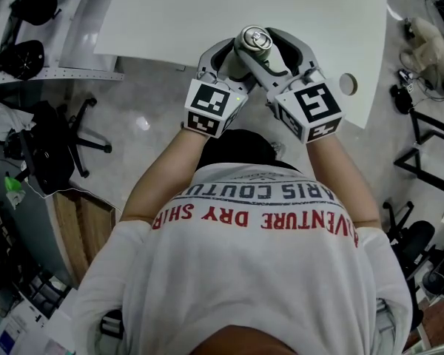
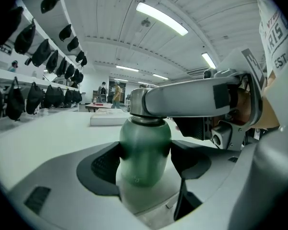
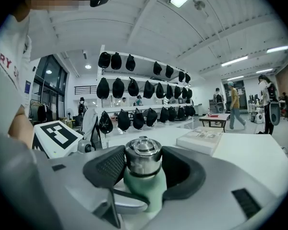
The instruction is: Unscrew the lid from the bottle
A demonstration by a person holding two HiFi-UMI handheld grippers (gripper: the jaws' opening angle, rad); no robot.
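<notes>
Over the white table (image 1: 170, 13), left gripper (image 2: 145, 163) clamps the green bottle (image 2: 144, 150); right gripper (image 3: 143, 166) pinches its steel lid (image 3: 143, 158), still seated; unscrewing remains

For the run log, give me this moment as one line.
left gripper: clamped on bottle body | right gripper: closed on lid | lid: seated on bottle, not yet off

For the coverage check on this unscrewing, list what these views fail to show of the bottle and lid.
Left gripper view: the lid, behind fingers of the right gripper above the green bottle.
Head view: the bottle body, beneath the lid and the left gripper.
Right gripper view: the bottle base, behind the left gripper's fingers.
Any view: how loose the lid is.
</notes>
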